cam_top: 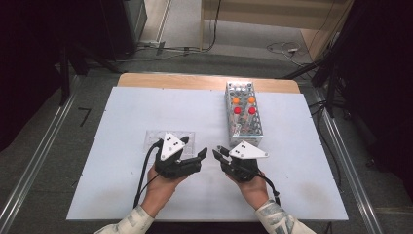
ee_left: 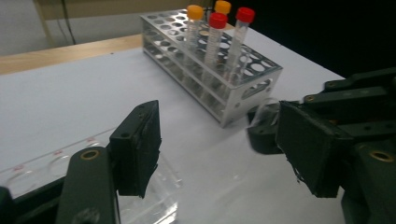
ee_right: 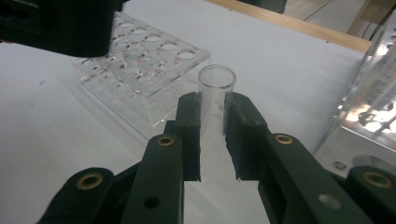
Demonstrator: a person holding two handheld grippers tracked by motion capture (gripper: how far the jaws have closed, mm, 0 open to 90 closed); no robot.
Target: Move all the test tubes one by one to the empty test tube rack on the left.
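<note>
My right claw [ee_right: 212, 135] is pinching an uncapped clear tube [ee_right: 215, 88]; my left claw [ee_left: 219, 149] is spread wide just beside it.

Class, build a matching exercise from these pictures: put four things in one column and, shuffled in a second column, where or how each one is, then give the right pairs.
Things:
1. right gripper
2. left gripper
3. capped tubes
4. clear well plate

States:
A. stand upright in the metal rack
B. jaws wide apart, nothing between them
C. lies flat on the table
D. clamped on an open clear tube

Pairs: 1-D, 2-B, 3-A, 4-C
</note>
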